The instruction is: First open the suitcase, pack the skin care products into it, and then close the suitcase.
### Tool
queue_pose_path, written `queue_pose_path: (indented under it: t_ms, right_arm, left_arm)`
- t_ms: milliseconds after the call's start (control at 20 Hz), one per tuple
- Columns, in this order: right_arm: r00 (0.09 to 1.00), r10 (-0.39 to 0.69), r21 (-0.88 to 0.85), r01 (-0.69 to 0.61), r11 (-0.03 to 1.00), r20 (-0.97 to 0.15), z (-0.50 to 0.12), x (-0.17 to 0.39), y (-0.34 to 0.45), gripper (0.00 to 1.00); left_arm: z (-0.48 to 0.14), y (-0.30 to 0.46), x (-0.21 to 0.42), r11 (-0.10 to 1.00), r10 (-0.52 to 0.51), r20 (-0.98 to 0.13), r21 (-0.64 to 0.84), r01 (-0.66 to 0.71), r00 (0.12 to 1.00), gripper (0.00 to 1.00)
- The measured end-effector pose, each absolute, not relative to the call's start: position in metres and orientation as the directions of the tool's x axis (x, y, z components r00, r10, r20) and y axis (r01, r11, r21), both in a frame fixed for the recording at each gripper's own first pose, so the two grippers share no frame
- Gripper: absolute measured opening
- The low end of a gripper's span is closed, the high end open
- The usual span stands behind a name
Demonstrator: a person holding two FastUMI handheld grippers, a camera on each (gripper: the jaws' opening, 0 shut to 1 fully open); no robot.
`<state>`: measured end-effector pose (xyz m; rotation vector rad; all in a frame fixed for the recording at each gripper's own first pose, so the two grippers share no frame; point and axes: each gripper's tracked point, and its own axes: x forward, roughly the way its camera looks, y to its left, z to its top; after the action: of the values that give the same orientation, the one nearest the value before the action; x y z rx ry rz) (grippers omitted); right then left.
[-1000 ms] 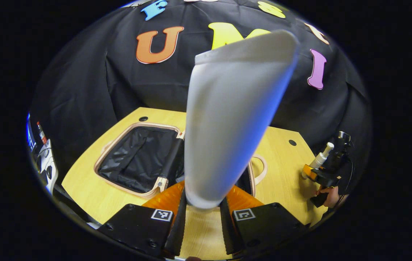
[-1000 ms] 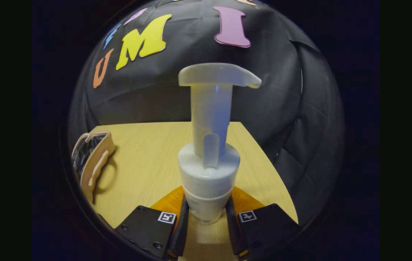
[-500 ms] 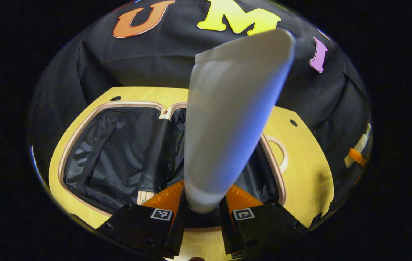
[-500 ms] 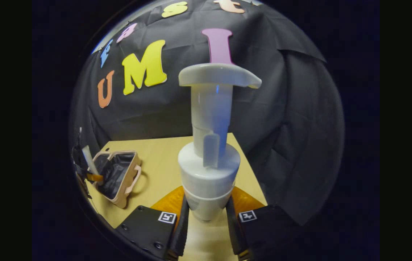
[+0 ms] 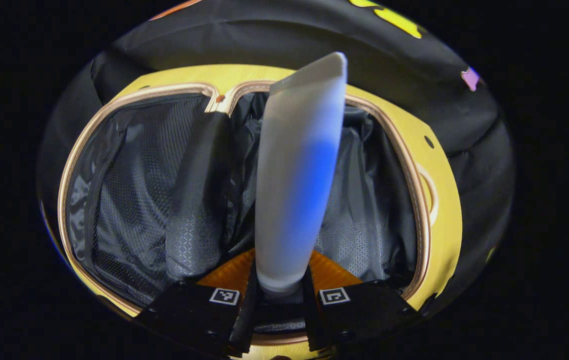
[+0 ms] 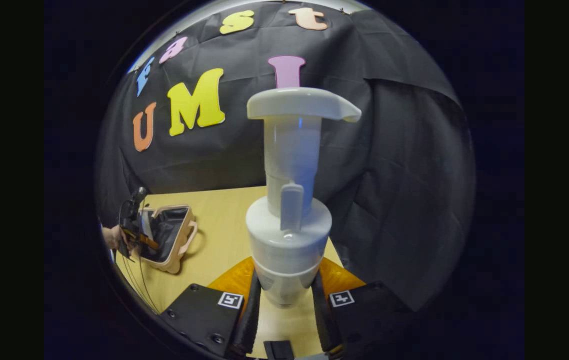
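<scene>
So the suitcase [image 5: 129, 175] is lying wide open on the light wooden table [image 5: 447, 210], both halves flat, black lining showing all over. Pinkish-tan shell and rim, and there's a carry handle [image 5: 432, 187] sticking out on the side toward the table edge. The left half has a mesh panel over it, the other half is just crinkly black fabric.

The left gripper [image 5: 278, 300] is right above the open case, pointing down into it. It's clenched around the bottom end of a white squeeze tube [image 5: 297, 170], both fingers pressed against it from either side. The tube sticks straight out away from the gripper, with its flat crimped end farthest off, and it sits over the middle of the case near the hinge line between the halves. I can't tell whether the tube is touching the lining.

The right gripper [image 6: 286, 305] is well off to the side, above the table. It's got a white pump bottle [image 6: 289, 240] pinched between its fingers, gripped low on the body, upright, pump head on top with the nozzle pointing to the right in that view. From the right gripper view you can see the suitcase [image 6: 171, 245] far off at the other end of the table, with the other gripper [image 6: 136, 227] and the hand [image 6: 111, 237] holding it hanging over the open case.
</scene>
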<state>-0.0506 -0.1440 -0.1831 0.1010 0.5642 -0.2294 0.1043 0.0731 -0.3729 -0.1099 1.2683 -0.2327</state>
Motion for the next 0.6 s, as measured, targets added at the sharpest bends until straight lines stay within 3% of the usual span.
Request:
queue_pose_path:
  t_ms: [50,200,250,300,350,400,600]
  right_arm:
    - [0.824,-0.187,0.035,0.243,0.969,-0.534,-0.181,-0.053,-0.143,0.45]
    - [0.835,-0.174,0.035,0.225,0.974,-0.521,-0.177,-0.054,-0.134,0.45]
    - [0.838,-0.167,0.038,0.218,0.975,-0.519,-0.175,-0.054,-0.131,0.45]
    - [0.840,-0.161,0.039,0.211,0.977,-0.518,-0.175,-0.054,-0.127,0.45]
    - [0.842,-0.155,0.036,0.202,0.979,-0.517,-0.173,-0.052,-0.124,0.45]
    - [0.845,-0.143,0.029,0.184,0.983,-0.516,-0.173,-0.051,-0.117,0.45]
    - [0.856,-0.022,0.023,0.040,0.999,-0.516,-0.165,-0.030,-0.066,0.45]
  left_arm:
    - [-0.374,0.072,0.103,0.971,-0.237,-0.939,-0.220,0.094,0.251,0.44]
    - [-0.378,0.073,0.103,0.972,-0.234,-0.953,-0.224,0.074,0.190,0.44]
    - [-0.378,0.074,0.102,0.974,-0.224,-0.957,-0.213,0.079,0.182,0.51]
    - [-0.378,0.074,0.100,0.976,-0.213,-0.961,-0.203,0.077,0.177,0.44]
    - [-0.380,0.074,0.100,0.978,-0.204,-0.963,-0.193,0.078,0.174,0.44]
    - [-0.380,0.073,0.100,0.979,-0.201,-0.964,-0.190,0.080,0.174,0.51]
    - [-0.369,0.069,0.099,0.981,-0.192,-0.957,-0.183,0.060,0.217,0.50]
